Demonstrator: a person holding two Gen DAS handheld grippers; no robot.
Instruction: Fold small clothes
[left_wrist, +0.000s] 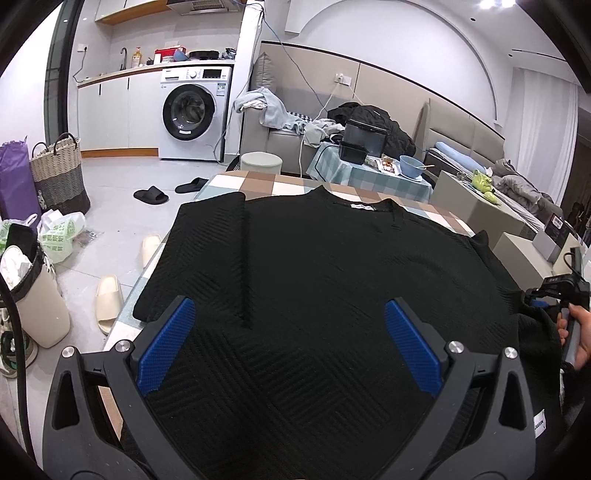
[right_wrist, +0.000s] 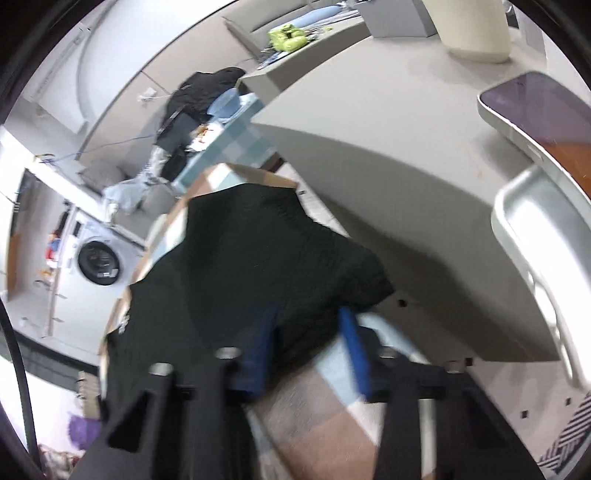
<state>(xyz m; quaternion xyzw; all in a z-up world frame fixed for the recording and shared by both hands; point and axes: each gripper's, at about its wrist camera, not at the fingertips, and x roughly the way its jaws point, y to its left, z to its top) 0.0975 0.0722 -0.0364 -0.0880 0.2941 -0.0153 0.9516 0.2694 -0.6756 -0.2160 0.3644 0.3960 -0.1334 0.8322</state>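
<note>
A black textured knit top (left_wrist: 314, 266) lies spread on a checked tablecloth (left_wrist: 258, 182), collar at the far side, its left sleeve folded inward over the body. My left gripper (left_wrist: 290, 345) is open, jaws wide, hovering over the lower part of the top, holding nothing. My right gripper (right_wrist: 310, 350) is partly open at the top's right sleeve (right_wrist: 258, 266); the view is blurred, and the sleeve edge lies between the blue pads (right_wrist: 352, 354). The right gripper also shows at the far right of the left wrist view (left_wrist: 557, 295), in a hand.
A sofa (left_wrist: 369, 96) with piled clothes stands behind the table. A small table (left_wrist: 369, 173) holds a blue bowl (left_wrist: 413, 166). Slippers (left_wrist: 107, 302), a bin (left_wrist: 33, 299) and a basket (left_wrist: 59, 173) are on the floor at left. A grey bench (right_wrist: 406, 155) is right of the table.
</note>
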